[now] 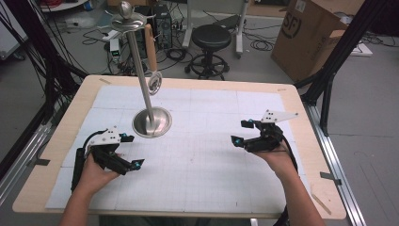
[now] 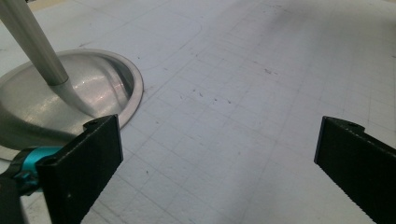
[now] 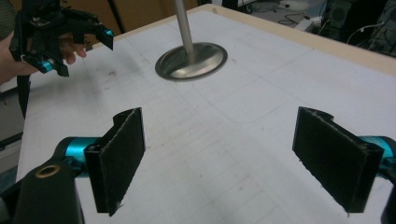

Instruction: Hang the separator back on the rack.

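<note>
The worktop (image 1: 56, 141) carries a metal stand (image 1: 151, 121) left of centre, a small strainer (image 1: 154, 82) hanging on its pole, seemingly already placed. Left gripper (image 1: 131, 150) near the stand's base and right gripper (image 1: 242, 133) well apart both hold nothing, jaws wide. Broad open mat lies between them; edges stay distant.

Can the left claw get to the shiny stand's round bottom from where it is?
Probably yes. The left claw is open, the stand's base sits just ahead, and only bare mat lies between them.
</note>
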Motion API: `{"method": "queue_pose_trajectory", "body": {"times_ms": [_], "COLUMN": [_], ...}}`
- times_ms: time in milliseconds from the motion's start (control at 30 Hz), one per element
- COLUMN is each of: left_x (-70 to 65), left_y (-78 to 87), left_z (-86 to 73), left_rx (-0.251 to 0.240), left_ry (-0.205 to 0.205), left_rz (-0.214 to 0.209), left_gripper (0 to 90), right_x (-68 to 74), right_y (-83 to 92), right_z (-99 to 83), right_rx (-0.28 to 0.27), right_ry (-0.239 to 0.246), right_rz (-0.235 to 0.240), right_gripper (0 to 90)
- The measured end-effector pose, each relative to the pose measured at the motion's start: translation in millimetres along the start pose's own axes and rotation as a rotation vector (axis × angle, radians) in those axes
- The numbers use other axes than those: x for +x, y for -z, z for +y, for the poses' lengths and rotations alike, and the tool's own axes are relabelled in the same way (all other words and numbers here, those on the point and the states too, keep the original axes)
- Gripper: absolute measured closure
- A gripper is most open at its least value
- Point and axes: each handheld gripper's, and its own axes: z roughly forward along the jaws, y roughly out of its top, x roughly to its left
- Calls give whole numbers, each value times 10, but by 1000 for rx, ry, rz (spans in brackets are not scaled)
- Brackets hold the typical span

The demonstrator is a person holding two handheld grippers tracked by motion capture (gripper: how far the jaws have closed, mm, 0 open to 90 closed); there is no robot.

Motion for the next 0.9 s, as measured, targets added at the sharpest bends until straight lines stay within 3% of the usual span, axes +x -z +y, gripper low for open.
{"method": "queue_pose_trajectory", "body": {"times_ms": [100,167,300,433,900], "left_x": [1,2,-3,-6,-8], "left_y": [-1,-2,1,5,-17], "left_z": [-1,-4,-1,-2,-6], "left_rx": [-1,1,0,2,8], "left_ry": [0,3,1,0,4], "left_rz": [0,1,1,2,1], "left_gripper": [17,17,17,17,17], "right_x": [-18,-25,-17,-5,-8], "right_y": [-4,-21,-49,-97,-124], "right_z": [-120,-161,-232,-309,-357], "right_rx": [2,32,19,42,54], "right_ry": [-20,-38,-40,-51,-51], "right_rz": [-5,-3,0,-4,-13], "right_gripper": [156,147,147,147,147]}}
